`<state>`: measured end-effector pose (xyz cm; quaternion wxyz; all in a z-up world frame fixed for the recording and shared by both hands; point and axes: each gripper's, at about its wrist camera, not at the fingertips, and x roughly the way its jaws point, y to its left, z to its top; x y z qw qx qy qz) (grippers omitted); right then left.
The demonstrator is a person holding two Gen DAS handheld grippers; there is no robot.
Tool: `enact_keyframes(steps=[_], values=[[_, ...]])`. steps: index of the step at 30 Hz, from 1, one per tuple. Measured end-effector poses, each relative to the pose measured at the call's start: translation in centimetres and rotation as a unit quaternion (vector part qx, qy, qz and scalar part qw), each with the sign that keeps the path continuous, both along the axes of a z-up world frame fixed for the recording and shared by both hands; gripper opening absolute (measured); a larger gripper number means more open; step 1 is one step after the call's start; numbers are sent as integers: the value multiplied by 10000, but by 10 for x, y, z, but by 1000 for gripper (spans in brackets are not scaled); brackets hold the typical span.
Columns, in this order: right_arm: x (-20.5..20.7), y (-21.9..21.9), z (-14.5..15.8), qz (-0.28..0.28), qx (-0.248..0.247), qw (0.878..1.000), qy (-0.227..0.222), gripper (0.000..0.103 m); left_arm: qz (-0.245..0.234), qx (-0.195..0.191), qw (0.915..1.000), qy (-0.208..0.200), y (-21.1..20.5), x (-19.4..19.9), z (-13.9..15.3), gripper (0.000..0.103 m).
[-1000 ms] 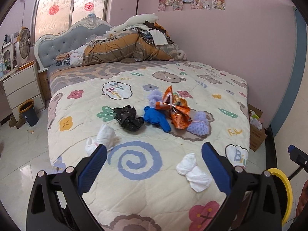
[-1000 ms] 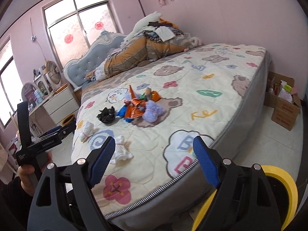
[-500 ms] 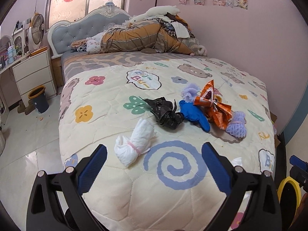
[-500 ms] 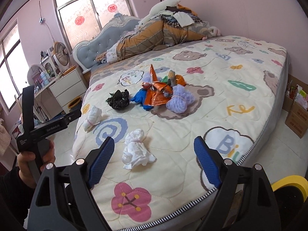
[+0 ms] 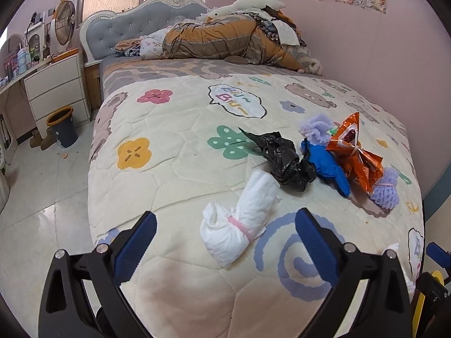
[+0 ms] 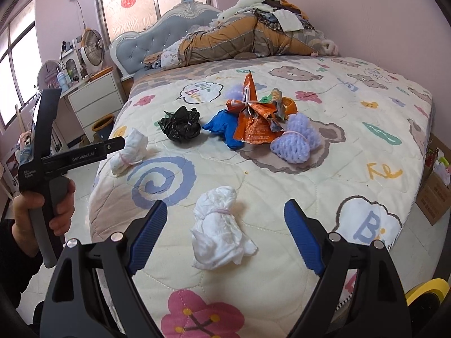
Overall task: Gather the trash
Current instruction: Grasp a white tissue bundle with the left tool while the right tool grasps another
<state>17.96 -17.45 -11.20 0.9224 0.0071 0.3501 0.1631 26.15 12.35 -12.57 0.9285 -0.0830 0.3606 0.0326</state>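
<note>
Both grippers have closed in on the bed (image 5: 169,186). Left gripper (image 5: 225,238): fingers spread wide, empty, framing a white wad (image 5: 239,225). Right gripper (image 6: 224,235): also wide, empty, over another white wad (image 6: 217,232). Best to centre each bundle, then press down before squeezing.

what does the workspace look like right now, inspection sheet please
surface: quilted cartoon bedspread, smooth where the trash lies.
job's things: two white tissue bundles, black bag, blue bag, orange wrapper, two purple mesh balls, all loose on the bedspread.
clutter: heaped bedding and clothes by the headboard.
grippers: left tool open, a tissue bundle ahead of it; right tool open, the other bundle ahead of it; neither touching.
cables: nothing seen.
surroundings: waste bin on the floor, drawers, fan, cardboard box.
</note>
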Motion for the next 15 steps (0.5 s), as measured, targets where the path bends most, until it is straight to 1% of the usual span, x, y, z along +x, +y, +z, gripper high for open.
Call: enact_keyframes(steps=[9,15], values=[[14,16,-20,-72,-283,9996,36,81,-98,64,9999,59,-2,20,-9,95],[23,20,-29,-99,-388,9992,86,81,-129,10,9998,138,-1,31,-18,95]])
